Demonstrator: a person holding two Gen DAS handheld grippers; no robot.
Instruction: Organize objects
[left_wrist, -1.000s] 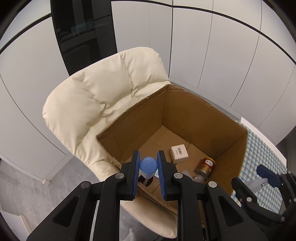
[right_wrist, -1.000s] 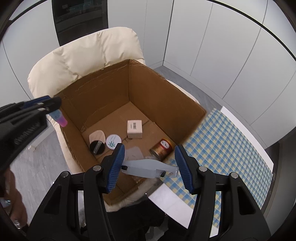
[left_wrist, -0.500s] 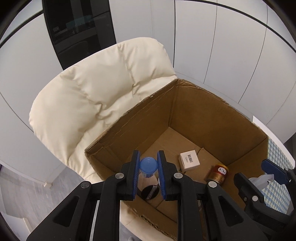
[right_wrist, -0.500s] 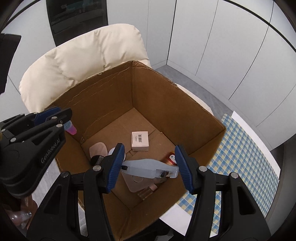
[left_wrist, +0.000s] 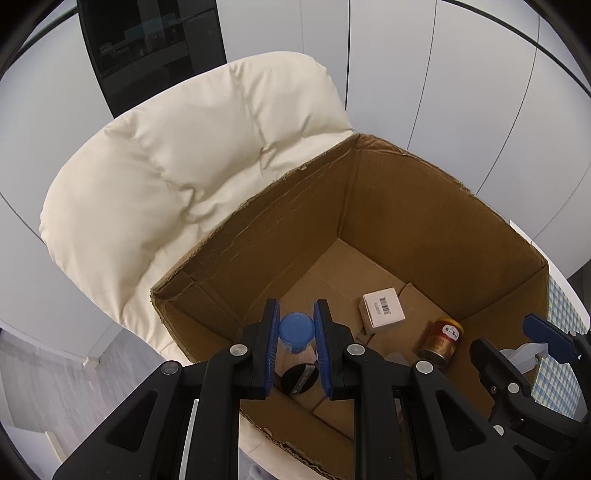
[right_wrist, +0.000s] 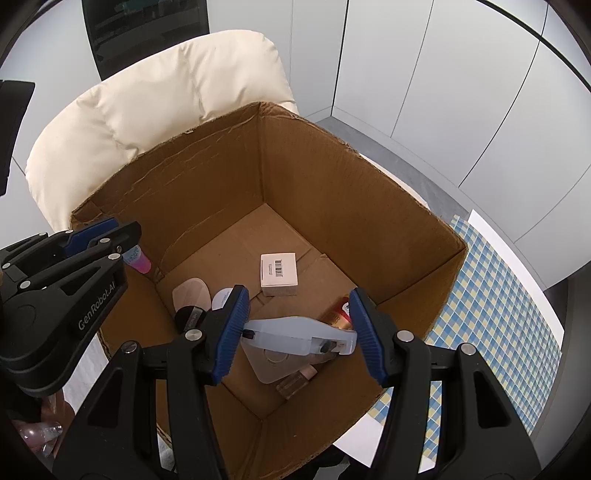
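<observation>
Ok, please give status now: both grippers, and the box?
Left gripper shut on blue-capped bottle. Right gripper shut on spray bottle. Both over cardboard box. Nothing blocking.

We see a cardboard box (right_wrist: 332, 192) of rough, matt brown card, its top edges torn and frayed. At ten o'clock behind it, the chair (left_wrist: 177, 173) wears soft, cream, quilted cloth. Inside the box lie a small white carton (right_wrist: 279, 273) of smooth matt paperboard and a can (left_wrist: 441, 341) of shiny metal. The spray head (right_wrist: 299, 334) is translucent, frosted plastic. At three o'clock the checked tablecloth (right_wrist: 491, 295) looks woven. The wall panels (right_wrist: 424, 74) are smooth and satin.
</observation>
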